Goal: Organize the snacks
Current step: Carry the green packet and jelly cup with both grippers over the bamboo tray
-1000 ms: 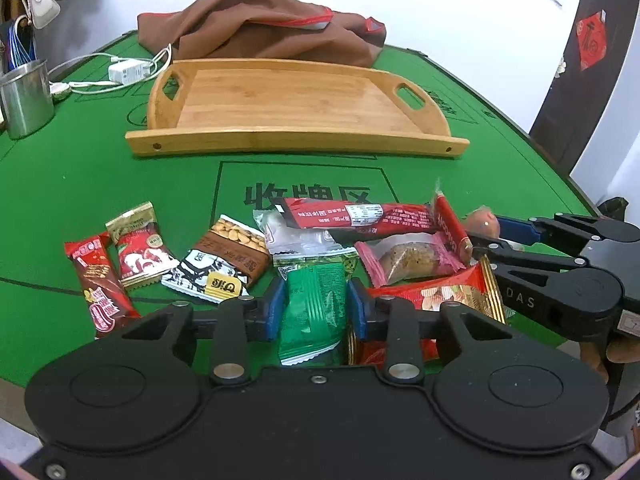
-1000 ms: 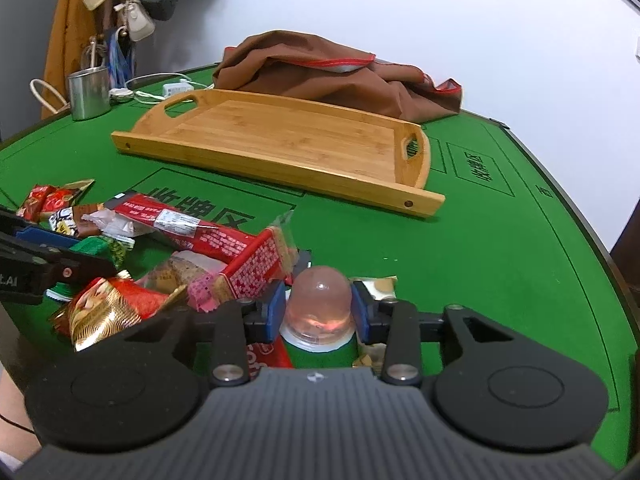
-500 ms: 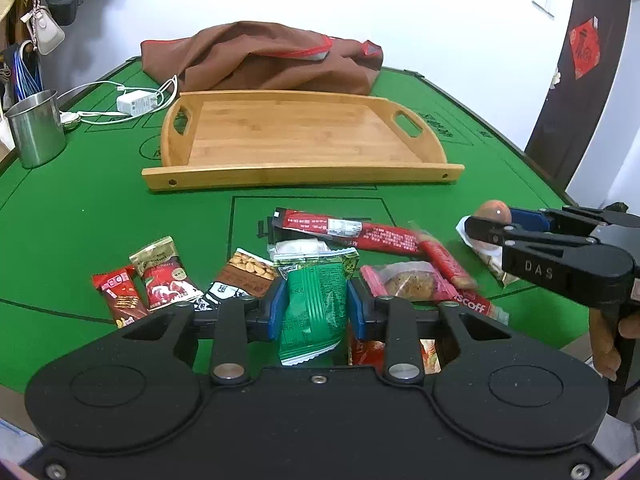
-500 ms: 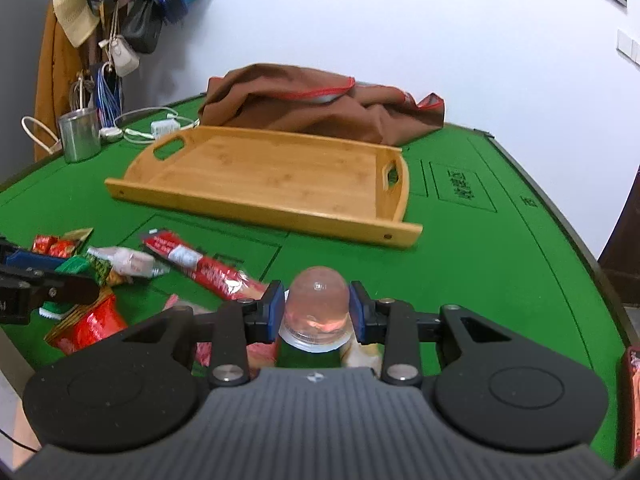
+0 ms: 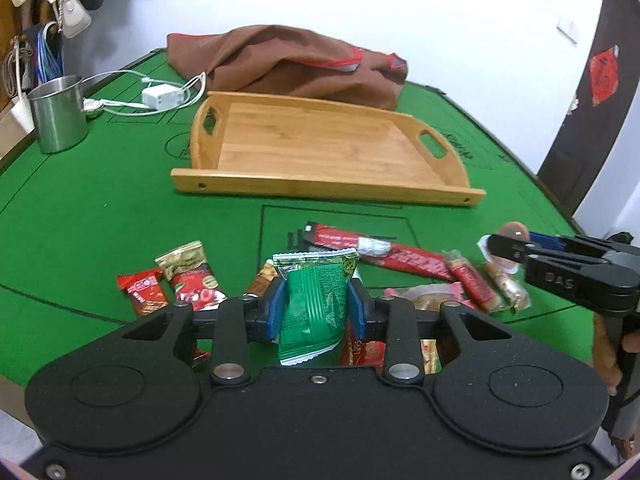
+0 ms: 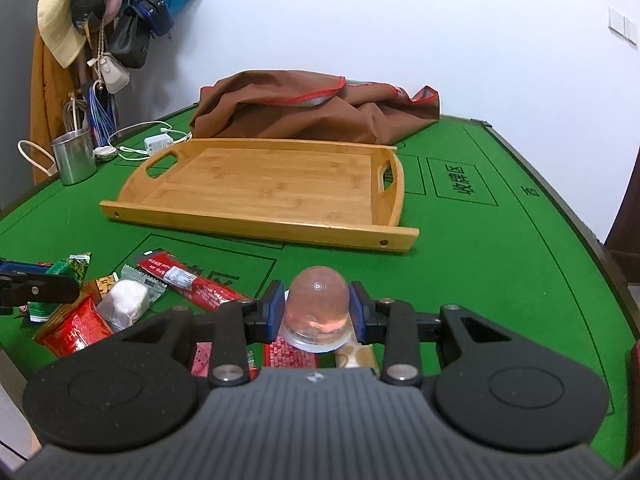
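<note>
My left gripper is shut on a green snack packet and holds it above the pile of snacks on the green table. My right gripper is shut on a clear pink jelly cup, lifted over the snacks; it also shows at the right of the left wrist view. An empty bamboo tray lies further back in the middle of the table and also shows in the right wrist view. A long red bar and a white wrapped snack lie below.
A steel mug and a white charger with cable sit at the back left. A brown cloth bag lies behind the tray. Bags and a hat hang on the left wall. The table edge runs along the right.
Both grippers have risen from the snack pile with their items, the green packet and the jelly cup. The tray now appears nearer in both views.
</note>
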Demonstrator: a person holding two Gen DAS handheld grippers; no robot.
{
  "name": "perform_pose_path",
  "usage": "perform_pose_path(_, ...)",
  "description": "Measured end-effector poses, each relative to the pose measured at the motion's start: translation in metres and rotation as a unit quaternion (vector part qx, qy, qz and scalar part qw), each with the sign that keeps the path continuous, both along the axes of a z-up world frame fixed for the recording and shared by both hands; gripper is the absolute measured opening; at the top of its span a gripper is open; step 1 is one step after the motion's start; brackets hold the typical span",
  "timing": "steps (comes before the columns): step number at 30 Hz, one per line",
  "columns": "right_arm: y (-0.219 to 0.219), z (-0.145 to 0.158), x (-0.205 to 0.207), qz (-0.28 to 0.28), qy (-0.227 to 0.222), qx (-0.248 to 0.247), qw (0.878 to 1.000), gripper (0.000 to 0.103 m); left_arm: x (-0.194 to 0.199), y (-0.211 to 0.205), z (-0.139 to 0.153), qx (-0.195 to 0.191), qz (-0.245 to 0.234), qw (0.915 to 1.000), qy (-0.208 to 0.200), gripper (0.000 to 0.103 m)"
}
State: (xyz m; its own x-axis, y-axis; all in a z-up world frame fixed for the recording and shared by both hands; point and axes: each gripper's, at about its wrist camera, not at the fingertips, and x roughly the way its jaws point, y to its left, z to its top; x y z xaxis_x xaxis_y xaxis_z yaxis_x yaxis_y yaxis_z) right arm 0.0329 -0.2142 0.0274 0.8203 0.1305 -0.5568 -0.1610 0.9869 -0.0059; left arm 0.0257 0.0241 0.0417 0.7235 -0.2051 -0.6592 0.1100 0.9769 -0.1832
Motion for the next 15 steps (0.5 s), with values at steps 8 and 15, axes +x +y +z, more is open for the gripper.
perform_pose_path(8,0.000,-0.003,0.000,-0.003,0.007,-0.001,1.000,0.039,0.005,0.010,-0.015,-0.010,0.009,0.9998,0.015,0.032)
perform_pose_path(15,0.000,-0.004,0.000,-0.005,0.009,-0.002,1.000,0.039,0.008,0.013,-0.017,-0.021,0.012,0.9996,0.016,0.036)
